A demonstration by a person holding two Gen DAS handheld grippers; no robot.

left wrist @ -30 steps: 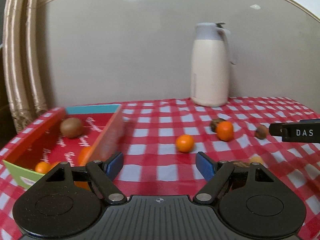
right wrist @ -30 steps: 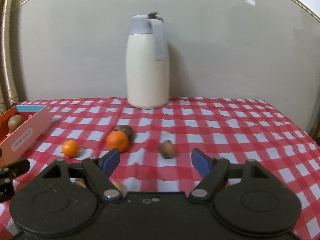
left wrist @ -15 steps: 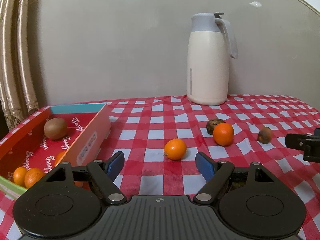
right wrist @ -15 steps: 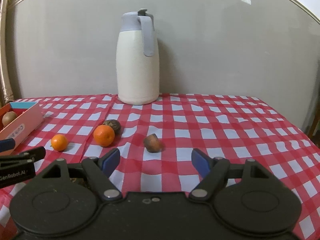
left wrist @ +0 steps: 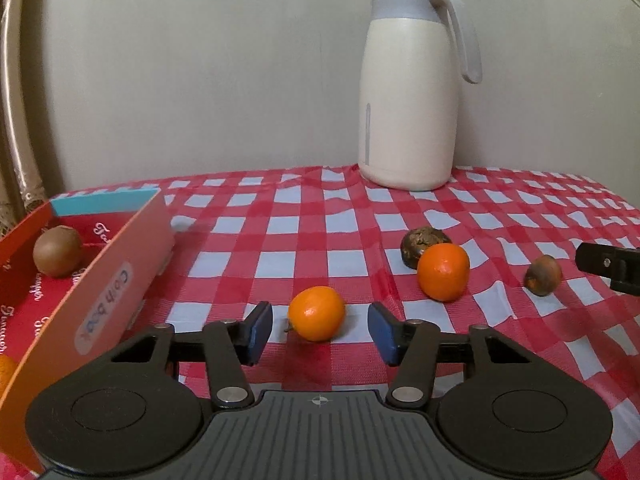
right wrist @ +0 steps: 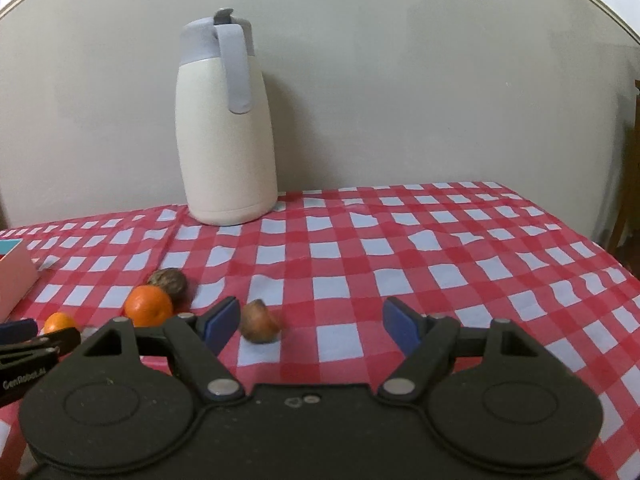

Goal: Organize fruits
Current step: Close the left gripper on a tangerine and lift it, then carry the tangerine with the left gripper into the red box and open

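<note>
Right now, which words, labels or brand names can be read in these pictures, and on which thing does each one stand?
"GenRobot.AI": on the side of the left gripper, at the left edge of the right wrist view.
White oval label on the box wall: two short words, too blurred to read.
White script inside the box: partly cut off, not readable.
Jug: no text visible.

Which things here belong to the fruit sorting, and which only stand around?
Belong to the job:
small orange, between the closing left gripper pads, not yet pressed
bigger orange
two dark brown fruits
box with a kiwi
right gripper, open

Just standing around:
jug
checked tablecloth
</note>
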